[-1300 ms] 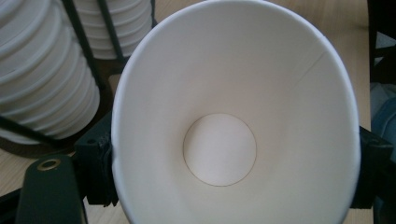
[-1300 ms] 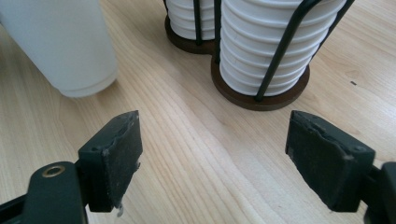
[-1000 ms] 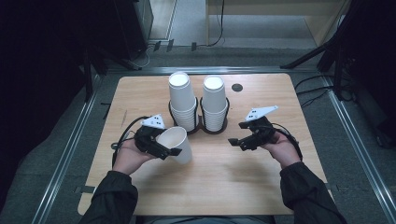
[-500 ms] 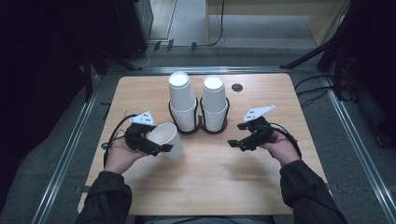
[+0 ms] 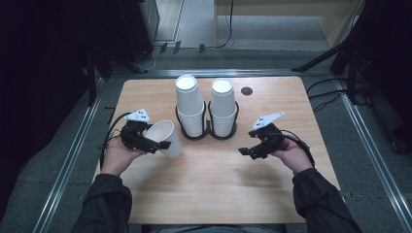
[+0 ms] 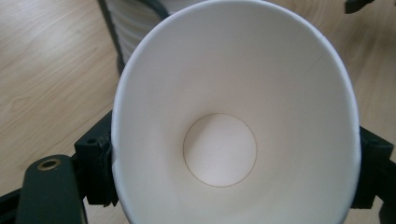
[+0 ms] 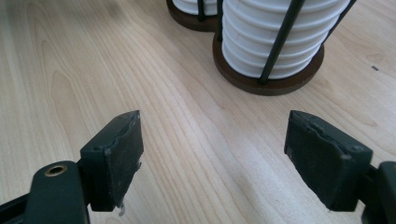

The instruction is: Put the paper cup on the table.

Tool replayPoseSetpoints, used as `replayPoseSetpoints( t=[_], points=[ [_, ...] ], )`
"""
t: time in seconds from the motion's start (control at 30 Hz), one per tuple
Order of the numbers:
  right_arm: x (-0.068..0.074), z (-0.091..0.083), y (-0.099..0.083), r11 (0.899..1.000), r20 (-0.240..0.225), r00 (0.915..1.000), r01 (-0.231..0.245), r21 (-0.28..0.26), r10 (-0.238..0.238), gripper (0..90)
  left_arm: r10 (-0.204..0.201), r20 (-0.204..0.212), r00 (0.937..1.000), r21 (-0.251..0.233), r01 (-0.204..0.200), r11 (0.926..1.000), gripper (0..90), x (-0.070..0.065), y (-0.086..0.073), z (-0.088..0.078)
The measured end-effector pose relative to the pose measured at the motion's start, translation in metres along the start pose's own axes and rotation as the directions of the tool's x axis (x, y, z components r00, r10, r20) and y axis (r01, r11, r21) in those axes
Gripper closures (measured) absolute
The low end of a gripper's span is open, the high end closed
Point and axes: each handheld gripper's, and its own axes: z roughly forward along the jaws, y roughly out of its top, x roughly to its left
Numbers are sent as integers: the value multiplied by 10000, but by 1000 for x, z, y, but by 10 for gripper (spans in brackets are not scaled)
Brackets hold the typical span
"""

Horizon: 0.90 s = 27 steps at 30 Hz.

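Since a second ago the left gripper (image 5: 158, 144) has drawn the paper cup (image 5: 164, 138) leftward and a little nearer the person, farther from the two stacks, while the right gripper (image 5: 245, 151) has hardly shifted. The cup now lies tilted on its side in the near-left part of the surface (image 5: 214, 194), its open mouth facing back toward the left hand; in the left gripper view the jaws press on either side of the cup's wall (image 6: 233, 140) (squeezing the rim slightly oval). The right gripper's jaws stand wide apart with nothing between them, pointing toward the right cup stack (image 5: 223, 108) in its wire holder (image 5: 236, 127); the left cup stack (image 5: 189, 104) stands just beside it. The step in hand looks like carrying a single cup away from the stacks. The next move probably calls for turning the cup upright and setting it on bare wood, easing the grip so the thin wall does not buckle.
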Motion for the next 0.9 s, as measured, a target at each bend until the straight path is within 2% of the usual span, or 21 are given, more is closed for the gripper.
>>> replayPoseSetpoints(
  t=[0.13,0.17,0.2,0.23,0.37,0.47,0.63,0.67,0.7,0.8,0.9],
  points=[
    [2,-1,-2,10000,-2,10000,20,10,-20,196,-92,-178,9998,25,92,10000,152,7,-2,-1],
    [2,-1,-3,10000,20,10000,52,9,-52,196,-177,-553,9983,103,183,9998,151,11,-1,-3],
    [2,-1,-3,10000,20,10000,52,9,-52,196,-177,-553,9983,103,183,9998,152,11,-1,-3],
    [2,-2,-3,10000,36,10000,25,42,-25,196,-166,-771,9969,229,184,9996,152,14,0,-4],
    [3,-3,-8,9999,109,9999,14,105,-15,196,-503,-617,9968,-21,502,9987,150,24,0,-6],
    [4,-4,-11,9999,108,9999,-35,102,34,196,-547,-667,9963,-86,542,9985,149,31,0,-6],
    [5,-8,-15,9999,193,9998,-112,37,111,196,-724,-966,9927,128,740,9972,146,45,-2,-4],
    [5,-9,-16,9999,221,9997,-143,50,142,196,-724,-966,9927,128,740,9972,146,45,-2,-4],
    [5,-10,-18,9999,271,9995,-157,67,155,196,-819,-1037,9912,120,836,9964,145,52,-2,-4],
    [6,-12,-20,9997,304,9993,-218,52,216,196,-914,-1113,9896,98,931,9956,145,57,-2,-4],
    [7,-14,-23,9996,380,9989,-276,66,274,196,-951,-1310,9868,179,982,9950,143,67,-2,-4]
  ],
)
